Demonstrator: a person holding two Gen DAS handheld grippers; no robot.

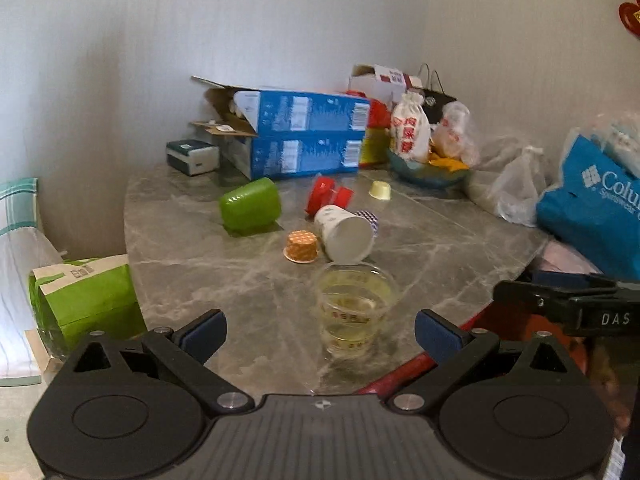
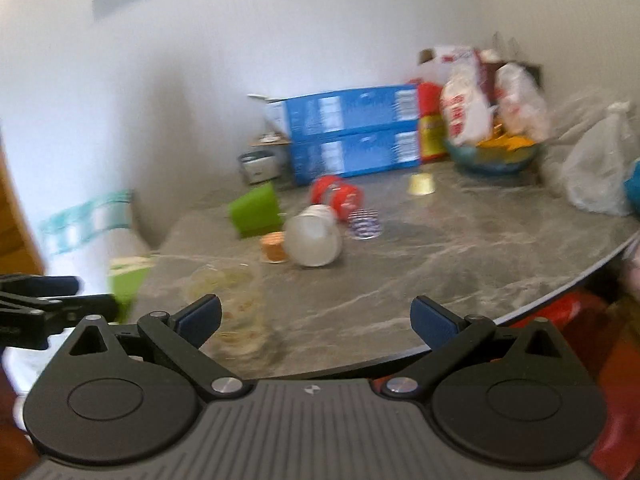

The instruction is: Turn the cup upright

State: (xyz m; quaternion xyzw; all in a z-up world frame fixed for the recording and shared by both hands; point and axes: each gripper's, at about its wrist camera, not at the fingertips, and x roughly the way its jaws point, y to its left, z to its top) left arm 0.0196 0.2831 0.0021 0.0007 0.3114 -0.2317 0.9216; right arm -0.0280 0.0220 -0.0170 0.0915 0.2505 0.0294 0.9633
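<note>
A clear plastic cup (image 1: 354, 310) stands upright on the grey marble table (image 1: 440, 248), just ahead of my open left gripper (image 1: 318, 334). Behind it a white paper cup (image 1: 346, 234) lies on its side, a green cup (image 1: 250, 206) and a red cup (image 1: 326, 194) also lie tipped, and a small orange cup (image 1: 301, 247) sits mouth down. My right gripper (image 2: 316, 320) is open and empty over the table's near edge; the clear cup (image 2: 236, 312) is at its left, the white cup (image 2: 314, 238) farther ahead. This view is blurred.
Blue boxes (image 1: 304, 136), a bowl with bagged food (image 1: 428, 168), plastic bags and a blue Columbia bag (image 1: 592, 200) crowd the back and right. A small yellow cup (image 1: 380, 191) and a striped cup (image 2: 364, 224) stand near. A green bag (image 1: 84, 296) sits left of the table.
</note>
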